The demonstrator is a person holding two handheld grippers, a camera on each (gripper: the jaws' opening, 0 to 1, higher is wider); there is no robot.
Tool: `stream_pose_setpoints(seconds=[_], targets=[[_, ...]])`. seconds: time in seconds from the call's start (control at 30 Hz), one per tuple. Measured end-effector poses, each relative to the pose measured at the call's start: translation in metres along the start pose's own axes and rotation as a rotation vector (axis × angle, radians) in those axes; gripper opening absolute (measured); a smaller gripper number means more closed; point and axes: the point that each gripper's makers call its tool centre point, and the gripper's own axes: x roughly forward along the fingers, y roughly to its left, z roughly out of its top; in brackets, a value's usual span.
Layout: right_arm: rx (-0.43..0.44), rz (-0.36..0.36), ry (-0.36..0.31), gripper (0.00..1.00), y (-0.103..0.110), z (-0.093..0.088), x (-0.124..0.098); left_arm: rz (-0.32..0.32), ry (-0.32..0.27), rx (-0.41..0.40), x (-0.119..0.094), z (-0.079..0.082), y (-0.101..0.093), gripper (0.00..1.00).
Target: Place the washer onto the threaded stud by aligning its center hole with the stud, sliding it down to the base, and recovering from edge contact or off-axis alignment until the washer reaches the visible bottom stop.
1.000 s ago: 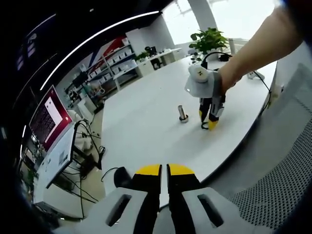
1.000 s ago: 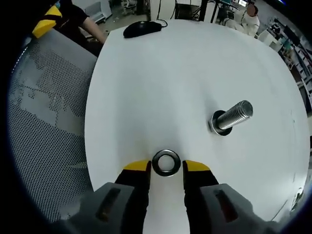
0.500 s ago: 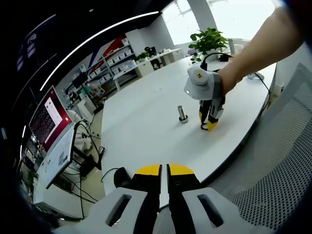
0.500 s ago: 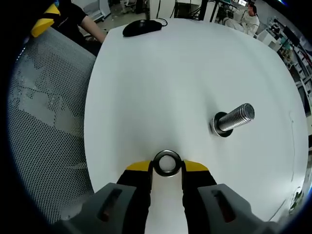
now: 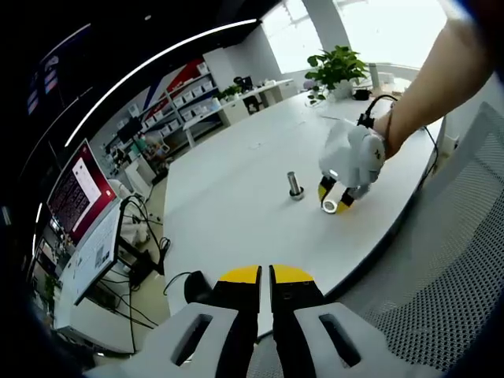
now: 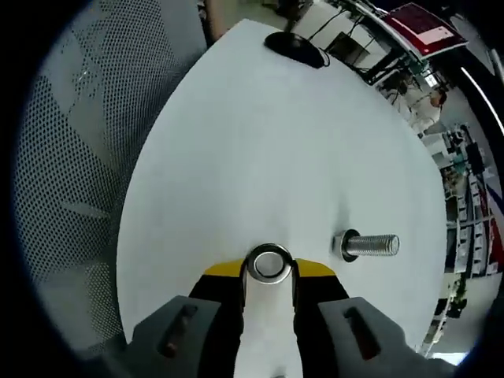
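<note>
Pinching the flat silver metal washer (image 6: pixel 268 264) by its edges between the yellow-tipped right gripper (image 6: pixel 268 272), lifted beside the upright threaded steel stud (image 6: pixel 368 245) on the round white table (image 6: pixel 260 142). Risking edge contact if tilted off-axis, or slipping from so thin a pinch. Idling left gripper (image 5: pixel 264 275), tips pressed together.

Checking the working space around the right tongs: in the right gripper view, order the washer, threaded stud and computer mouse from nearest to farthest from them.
1. Washer: gripped between the right tongs.
2. Threaded stud: standing on the table to the view's right.
3. Computer mouse: at the table's far edge.
</note>
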Motion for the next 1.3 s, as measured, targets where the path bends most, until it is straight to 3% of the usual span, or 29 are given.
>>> stream_pose_setpoints(seconds=[0.07, 0.2, 0.57, 0.77, 1.3], targets=[[0.109, 0.014, -0.019, 0.24, -0.007, -0.002, -0.004, 0.001, -0.001, 0.000, 0.000, 0.000, 0.000, 0.02], [0.234, 0.045, -0.057, 0.24, -0.018, -0.001, -0.013, 0.001, -0.001, -0.001, 0.000, 0.000, 0.000, 0.02], [0.290, 0.044, -0.087, 0.24, -0.050, 0.005, -0.043, 0.000, 0.000, 0.000, 0.000, 0.000, 0.000, 0.02], [0.276, 0.041, -0.076, 0.24, -0.060, 0.012, -0.051, 0.000, 0.000, 0.000, 0.000, 0.000, 0.000, 0.02], [0.227, 0.048, -0.050, 0.24, -0.087, 0.029, -0.052, 0.008, -0.006, -0.004, 0.000, 0.001, 0.002, 0.02]])
